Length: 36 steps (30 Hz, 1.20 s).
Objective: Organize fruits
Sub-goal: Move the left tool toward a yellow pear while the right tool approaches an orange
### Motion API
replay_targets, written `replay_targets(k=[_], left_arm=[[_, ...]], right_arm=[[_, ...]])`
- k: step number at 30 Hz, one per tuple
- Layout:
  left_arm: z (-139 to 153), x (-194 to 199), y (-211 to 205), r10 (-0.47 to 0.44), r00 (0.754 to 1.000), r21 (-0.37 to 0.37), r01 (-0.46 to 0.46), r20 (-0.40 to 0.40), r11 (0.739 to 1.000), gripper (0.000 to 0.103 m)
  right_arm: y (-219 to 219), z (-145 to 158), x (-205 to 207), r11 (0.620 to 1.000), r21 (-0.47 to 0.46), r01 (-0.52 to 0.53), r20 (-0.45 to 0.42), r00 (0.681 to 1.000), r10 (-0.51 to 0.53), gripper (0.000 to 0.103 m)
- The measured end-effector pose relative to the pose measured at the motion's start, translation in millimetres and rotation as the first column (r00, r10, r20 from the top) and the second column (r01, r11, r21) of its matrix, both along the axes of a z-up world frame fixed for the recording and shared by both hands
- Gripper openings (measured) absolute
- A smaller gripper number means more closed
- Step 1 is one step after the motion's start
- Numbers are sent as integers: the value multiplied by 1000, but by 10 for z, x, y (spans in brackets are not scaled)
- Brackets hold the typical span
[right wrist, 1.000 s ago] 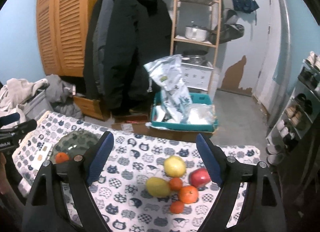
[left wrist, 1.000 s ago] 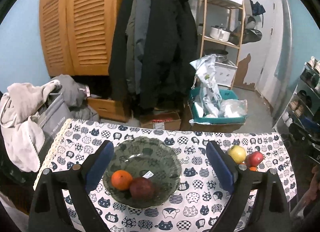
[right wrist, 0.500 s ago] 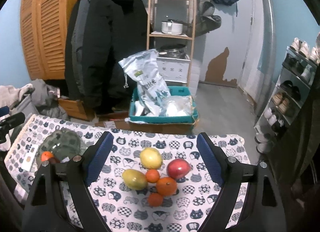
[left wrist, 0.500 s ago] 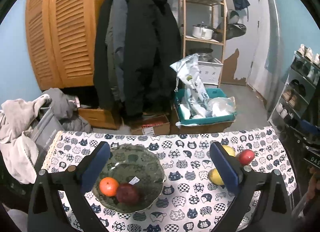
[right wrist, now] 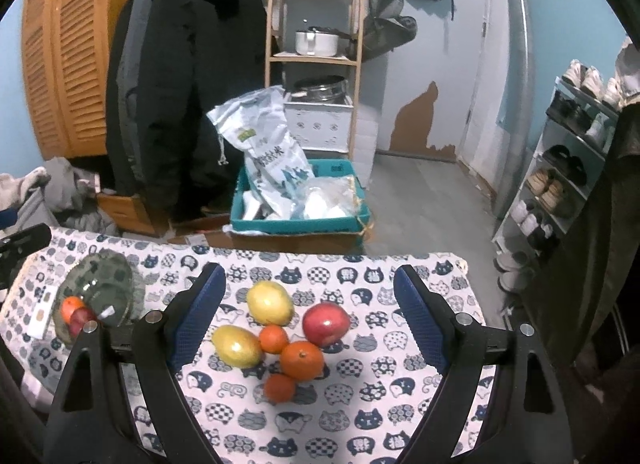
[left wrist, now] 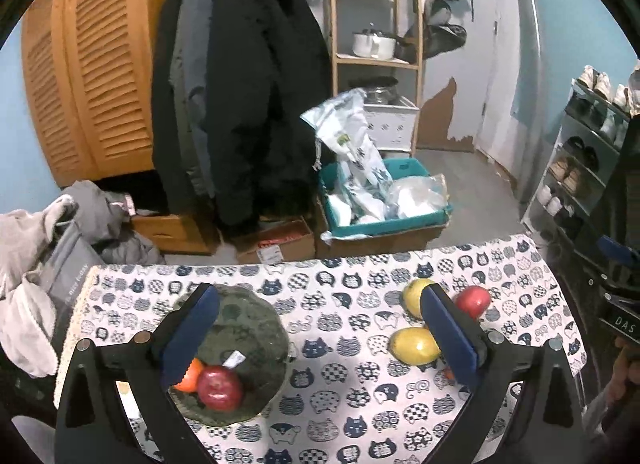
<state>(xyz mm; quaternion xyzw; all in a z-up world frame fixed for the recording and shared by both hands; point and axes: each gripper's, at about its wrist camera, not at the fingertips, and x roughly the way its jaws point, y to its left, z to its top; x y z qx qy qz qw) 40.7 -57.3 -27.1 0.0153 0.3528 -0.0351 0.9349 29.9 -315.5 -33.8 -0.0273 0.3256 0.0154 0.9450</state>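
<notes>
A dark green glass bowl (left wrist: 248,328) on the cat-print tablecloth holds a red apple (left wrist: 220,388) and an orange (left wrist: 191,376). My left gripper (left wrist: 320,338) hovers open over the cloth, the bowl under its left finger, nothing between the pads. To its right lie two yellow fruits (left wrist: 414,344) and a red apple (left wrist: 474,300). In the right wrist view my right gripper (right wrist: 308,320) stands open above a cluster: two yellow fruits (right wrist: 269,302), a red apple (right wrist: 326,323), and three oranges (right wrist: 302,360). The bowl (right wrist: 104,284) sits far left there.
The table's far edge (right wrist: 320,254) drops to a floor with a teal crate of bags (right wrist: 296,200). Coats hang behind, a wooden shelf (right wrist: 316,60) holds pots, a shoe rack (right wrist: 560,168) stands right. A white card (right wrist: 42,310) lies left of the bowl. Clothes pile at the left.
Both views have slid rightward along the table. The bowl moved left under my left gripper's left finger, and the fruit cluster came between the right gripper's fingers and looms nearer.
</notes>
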Motion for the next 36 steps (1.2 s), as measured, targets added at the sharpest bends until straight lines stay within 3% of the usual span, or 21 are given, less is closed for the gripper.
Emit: replay_targets(k=[8,21,36], left_arm=[[-250,163,-246,-33,997,10,34,-65,999,101],[-796,385,-571,-77,975,43,88,-208,995,101],[-1524,657,-917,-127,915,4,139,-383,990,101]], right_arm=[[-126,-156,51,1000,-15,18,-38,999,-19,85],[-280,-686,260,999,-15,37,-186,982,-39,85],[-485,-1220,420,997,19,74,-332,941,-64,85]])
